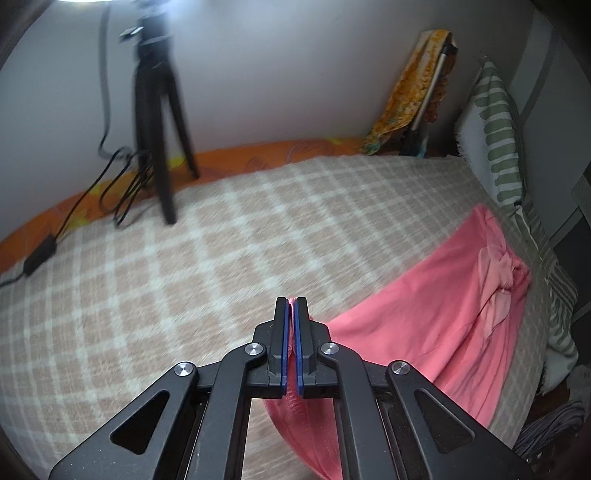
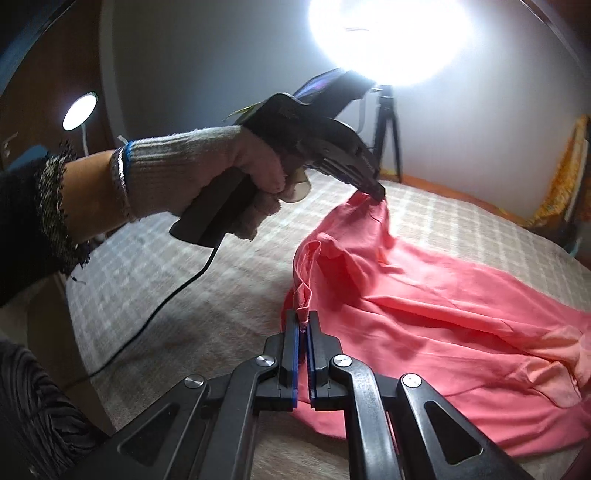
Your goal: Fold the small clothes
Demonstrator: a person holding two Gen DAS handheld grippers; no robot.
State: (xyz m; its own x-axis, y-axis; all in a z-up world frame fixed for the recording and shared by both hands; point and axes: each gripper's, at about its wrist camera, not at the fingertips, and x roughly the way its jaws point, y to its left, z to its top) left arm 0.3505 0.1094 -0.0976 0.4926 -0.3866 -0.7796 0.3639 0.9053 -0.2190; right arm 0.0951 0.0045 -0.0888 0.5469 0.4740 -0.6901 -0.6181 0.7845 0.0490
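A pink garment [image 1: 436, 295] lies partly on a beige checked bed cover [image 1: 221, 240], stretching to the right. My left gripper [image 1: 291, 306] is shut on an edge of it, lifted off the bed. In the right wrist view the pink garment [image 2: 424, 295] spreads right and away. My right gripper [image 2: 303, 319] is shut on a bunched edge of it. The left gripper [image 2: 376, 194], held by a gloved hand [image 2: 207, 173], shows there too, pinching another raised edge farther back.
A black tripod [image 1: 159, 122] with cables [image 1: 122, 188] stands on the bed at the back left. A striped pillow [image 1: 495, 129] leans at the right. An orange cloth [image 1: 410, 92] hangs in the corner. A bright lamp [image 2: 391, 33] shines above.
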